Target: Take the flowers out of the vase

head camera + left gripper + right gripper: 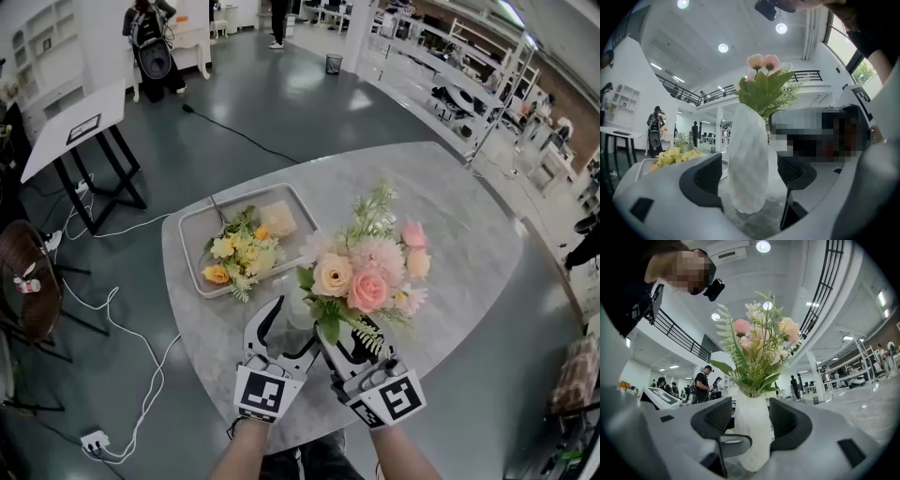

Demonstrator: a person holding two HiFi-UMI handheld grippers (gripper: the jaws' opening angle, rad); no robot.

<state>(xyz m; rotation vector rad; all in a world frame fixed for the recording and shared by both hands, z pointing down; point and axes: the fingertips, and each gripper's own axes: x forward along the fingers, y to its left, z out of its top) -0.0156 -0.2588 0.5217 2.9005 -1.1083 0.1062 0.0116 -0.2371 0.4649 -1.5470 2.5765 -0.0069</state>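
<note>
a: while the round table (469, 234) bears the white vase (747, 159), where's the rest?
b: grey tray (192, 234) just left of the vase, yellow blooms (234, 255) in it. the pink flowers (361, 272) stand in the vase.
a: tools?
b: left gripper (750, 173), right gripper (747, 418) — jaws spread, vase between them, unclamped.

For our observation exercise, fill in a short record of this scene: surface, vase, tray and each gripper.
Surface: round marble table
Vase: white vase, upright, holding pink and peach flowers
Tray: pale tray beside the vase, holding yellow flowers
Left: left gripper open, vase between its jaws
Right: right gripper open, vase between its jaws
</note>
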